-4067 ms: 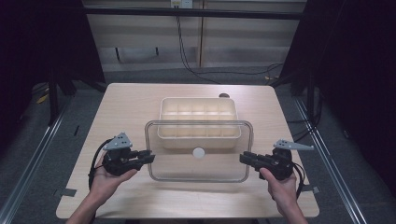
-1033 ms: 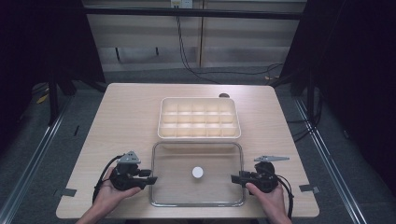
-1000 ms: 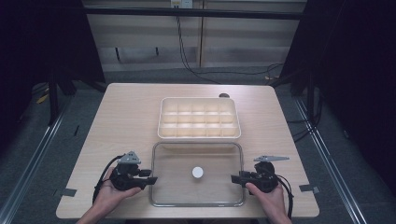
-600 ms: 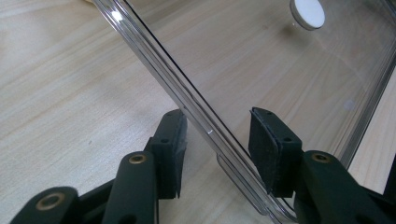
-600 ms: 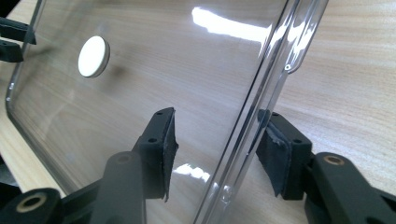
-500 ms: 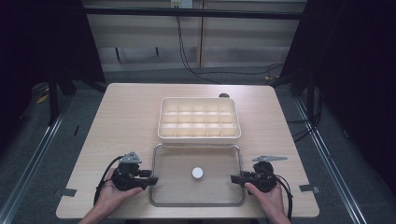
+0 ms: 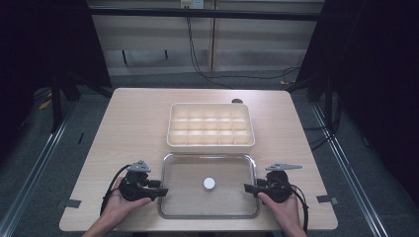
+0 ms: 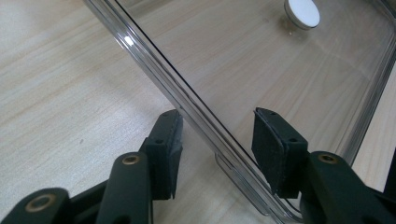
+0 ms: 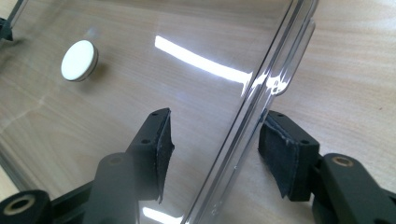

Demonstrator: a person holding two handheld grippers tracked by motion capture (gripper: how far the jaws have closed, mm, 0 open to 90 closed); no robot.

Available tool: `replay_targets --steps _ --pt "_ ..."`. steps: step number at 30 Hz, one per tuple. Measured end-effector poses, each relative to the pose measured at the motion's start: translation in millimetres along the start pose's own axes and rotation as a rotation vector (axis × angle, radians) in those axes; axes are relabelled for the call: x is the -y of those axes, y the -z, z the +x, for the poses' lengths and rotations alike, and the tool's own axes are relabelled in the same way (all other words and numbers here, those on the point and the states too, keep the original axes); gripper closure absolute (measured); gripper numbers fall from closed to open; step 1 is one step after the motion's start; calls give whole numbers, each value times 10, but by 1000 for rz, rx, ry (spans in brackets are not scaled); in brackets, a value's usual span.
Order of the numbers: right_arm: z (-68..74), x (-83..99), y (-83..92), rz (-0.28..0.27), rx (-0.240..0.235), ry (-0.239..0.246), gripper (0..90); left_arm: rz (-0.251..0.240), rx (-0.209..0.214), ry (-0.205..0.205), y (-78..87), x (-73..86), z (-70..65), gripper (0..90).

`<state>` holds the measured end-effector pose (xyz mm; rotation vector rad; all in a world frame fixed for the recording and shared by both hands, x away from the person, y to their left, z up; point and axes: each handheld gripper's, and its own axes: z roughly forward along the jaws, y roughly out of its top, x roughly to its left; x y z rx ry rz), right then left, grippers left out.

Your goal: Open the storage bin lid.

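High view: clear lid (image 7: 208,185) lies flat on the table (image 7: 133,123), near edge, approx. 6 o'clock from the divided tray (image 7: 211,125), just apart from it. White knob (image 7: 209,183) sits at lid centre. Left gripper (image 7: 160,191) is at the lid's 9 o'clock edge, right gripper (image 7: 248,188) at its 3 o'clock edge.

Left gripper view: lid rim (image 8: 187,107) runs between the jaws, pads off it, gap both sides; jaws have just been opening. Right gripper view: same w/ the lid rim (image 9: 252,116), pads clear, jaws have just been opening. Both released.
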<state>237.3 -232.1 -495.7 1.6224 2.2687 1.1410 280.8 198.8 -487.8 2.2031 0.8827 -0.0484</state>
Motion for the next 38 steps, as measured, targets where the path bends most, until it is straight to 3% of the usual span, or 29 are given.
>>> replay_targets --steps 3,7,9,13,17,20,24,33,36,38 --pt "9 -9 -8 1 21 4 434 23 -3 -13 -43 -2 -12 466" --pt "-21 -12 -8 -8 -2 -6 404 24 -7 -18 -50 -8 -24 444" --pt "-27 -18 5 -25 4 -6 375 10 -15 -14 -40 -12 -17 400" --pt "-55 -35 69 -77 -4 -2 359 -13 0 -11 -10 -20 6 398" --pt "-57 -47 109 -94 -20 18 334 -36 -21 -13 21 -41 10 362" --pt "-36 -76 188 -144 -29 72 320 -73 -51 -20 78 -55 15 338" --pt "-35 -96 275 -189 -26 86 305 -114 -71 -12 171 -66 39 321" --pt "-146 -54 596 -297 13 72 257 -222 -138 8 460 32 136 270" --pt "-212 -29 681 -348 50 53 236 -241 -158 10 538 68 198 270" --pt "-268 -19 699 -353 55 36 234 -249 -168 36 560 92 240 267"
